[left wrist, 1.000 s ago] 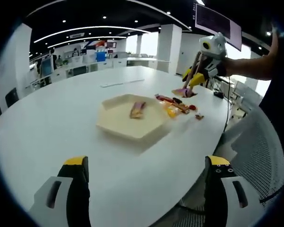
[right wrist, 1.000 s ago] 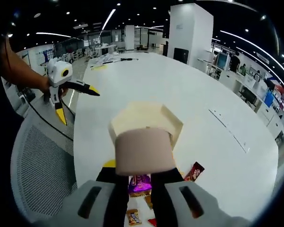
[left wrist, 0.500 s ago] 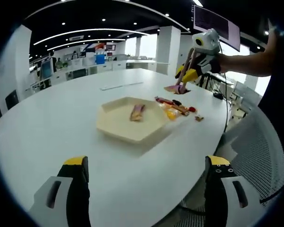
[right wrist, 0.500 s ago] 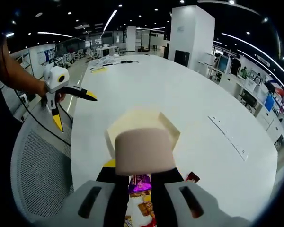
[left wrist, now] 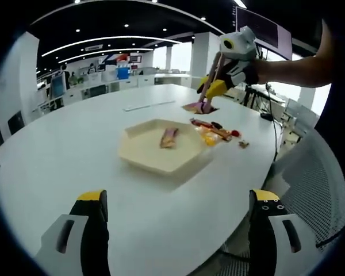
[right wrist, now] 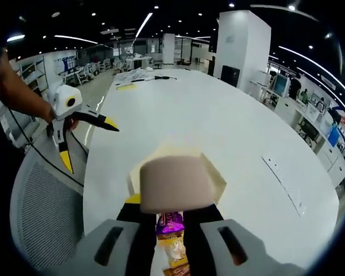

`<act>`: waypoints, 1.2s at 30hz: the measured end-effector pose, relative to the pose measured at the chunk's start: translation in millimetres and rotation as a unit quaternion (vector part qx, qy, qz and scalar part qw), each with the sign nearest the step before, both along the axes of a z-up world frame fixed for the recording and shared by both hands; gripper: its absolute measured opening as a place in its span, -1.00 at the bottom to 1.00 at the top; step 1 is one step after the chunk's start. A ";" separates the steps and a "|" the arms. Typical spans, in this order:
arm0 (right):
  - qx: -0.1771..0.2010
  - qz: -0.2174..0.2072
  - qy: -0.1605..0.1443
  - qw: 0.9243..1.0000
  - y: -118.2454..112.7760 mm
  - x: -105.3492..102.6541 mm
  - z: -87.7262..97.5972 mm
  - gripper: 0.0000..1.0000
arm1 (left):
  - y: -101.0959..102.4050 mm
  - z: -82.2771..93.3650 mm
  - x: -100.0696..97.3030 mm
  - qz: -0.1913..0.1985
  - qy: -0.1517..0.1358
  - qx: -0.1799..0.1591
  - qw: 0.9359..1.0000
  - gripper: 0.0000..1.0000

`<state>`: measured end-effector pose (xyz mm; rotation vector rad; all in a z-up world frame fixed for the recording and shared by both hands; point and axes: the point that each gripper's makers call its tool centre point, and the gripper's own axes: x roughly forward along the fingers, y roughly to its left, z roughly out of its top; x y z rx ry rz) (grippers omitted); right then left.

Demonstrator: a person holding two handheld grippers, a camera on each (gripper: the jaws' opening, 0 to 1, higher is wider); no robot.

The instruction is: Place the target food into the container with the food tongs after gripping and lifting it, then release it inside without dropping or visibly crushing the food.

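Where the left gripper view looks forward along its own two jaws, a broad white tabletop spreads ahead of the left gripper, whose jaws stand wide apart with nothing between them. Ahead of that gripper, roughly centred between the jaws, sits a pale hexagonal container with one wrapped snack lying inside it. Just beyond the container's far right edge, a small cluster of loose snacks in red and orange wrappers lies on the tabletop. Above and past that cluster hangs the right gripper, held in a person's hand, its jaws pressed on a pair of food tongs that pinch a purple snack packet clear of the tabletop.

In the right gripper view the tongs' tan head rises directly ahead of the jaws, hiding part of the container beyond it, and the purple packet shows between the closed-in jaws just under that head. Off to the left of this gripper, the left gripper hovers past the tabletop edge, jaws spread.
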<state>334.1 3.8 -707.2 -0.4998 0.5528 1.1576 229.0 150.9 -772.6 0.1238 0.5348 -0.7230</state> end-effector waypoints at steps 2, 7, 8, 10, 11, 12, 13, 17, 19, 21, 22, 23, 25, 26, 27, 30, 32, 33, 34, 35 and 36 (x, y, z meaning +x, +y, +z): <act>0.000 0.003 -0.001 1.000 5.0 3.3 0.1 -0.68 | 0.0 0.2 -0.1 0.000 0.000 0.001 1.000 0.99; 0.002 0.010 0.000 1.000 17.3 9.2 -0.4 -0.68 | -0.2 -0.4 -0.4 -0.001 0.001 0.001 1.000 0.99; 0.003 0.012 0.001 1.000 21.7 10.6 -0.7 -0.68 | 0.1 -0.7 -0.2 -0.001 0.001 0.001 1.000 0.99; 0.004 0.014 -0.001 1.000 27.5 12.4 -1.1 -0.68 | 0.4 -1.4 -0.1 0.000 0.001 0.001 1.000 0.99; 0.005 0.017 0.000 1.000 32.1 13.5 -1.4 -0.68 | 0.4 -1.7 -0.1 0.000 0.002 0.001 1.000 0.99; 0.006 0.018 -0.001 1.000 35.1 14.4 -1.6 -0.68 | 0.2 -1.7 -0.3 -0.001 0.002 0.002 1.000 0.99; 0.007 0.020 -0.001 1.000 39.3 16.2 -2.4 -0.68 | 0.0 -2.1 -0.6 -0.002 0.003 0.003 1.000 0.99; 0.005 0.027 -0.003 1.000 52.0 20.8 -5.9 -0.68 | -0.2 -2.2 -0.9 -0.001 0.004 0.003 1.000 0.99; 0.006 0.029 -0.002 1.000 55.4 22.2 -6.6 -0.68 | 0.2 -2.3 -0.6 0.000 0.004 0.004 1.000 0.99; 0.005 0.030 -0.002 1.000 57.4 23.5 -6.9 -0.68 | 0.0 -3.0 -0.8 -0.001 0.005 0.004 1.000 0.99; 0.005 0.030 -0.002 1.000 58.1 24.5 -6.6 -0.67 | 0.3 -3.7 -0.5 -0.001 0.005 0.005 1.000 0.99; 0.005 0.031 -0.002 1.000 58.3 24.9 -6.5 -0.67 | 0.3 -3.8 -0.5 -0.001 0.005 0.006 1.000 0.99; 0.008 0.030 -0.002 1.000 58.3 26.3 -6.0 -0.66 | -0.3 -2.8 -0.7 -0.001 0.005 0.004 1.000 0.99; 0.010 0.031 -0.001 0.999 58.3 26.6 -5.7 -0.65 | 0.4 -3.2 -0.5 0.000 0.005 0.005 1.000 0.99; 0.013 0.030 0.000 0.999 58.0 27.0 -5.3 -0.64 | 0.4 -3.1 -0.4 0.000 0.005 0.004 1.000 0.99; 0.021 0.026 0.006 0.999 57.6 28.1 -4.4 -0.61 | 0.1 -2.8 -0.4 0.000 0.005 0.004 1.000 0.99; 0.023 0.026 0.005 0.999 57.9 27.9 -3.3 -0.61 | -0.2 -2.0 -0.1 0.001 0.005 0.003 1.000 0.99; 0.022 0.028 0.005 0.999 57.5 27.9 -3.5 -0.62 | 0.0 -2.1 0.1 0.001 0.005 0.003 1.000 0.99; 0.023 0.028 0.009 0.999 57.5 27.3 -3.5 -0.62 | 0.1 -2.4 0.2 0.001 0.005 0.003 1.000 0.99; 0.022 0.027 0.004 0.999 57.2 28.4 -3.3 -0.62 | 0.1 -2.5 0.3 0.001 0.005 0.003 1.000 0.99; 0.022 0.028 0.004 0.999 57.0 28.2 -3.3 -0.62 | 0.1 -2.7 0.4 0.001 0.005 0.004 1.000 0.99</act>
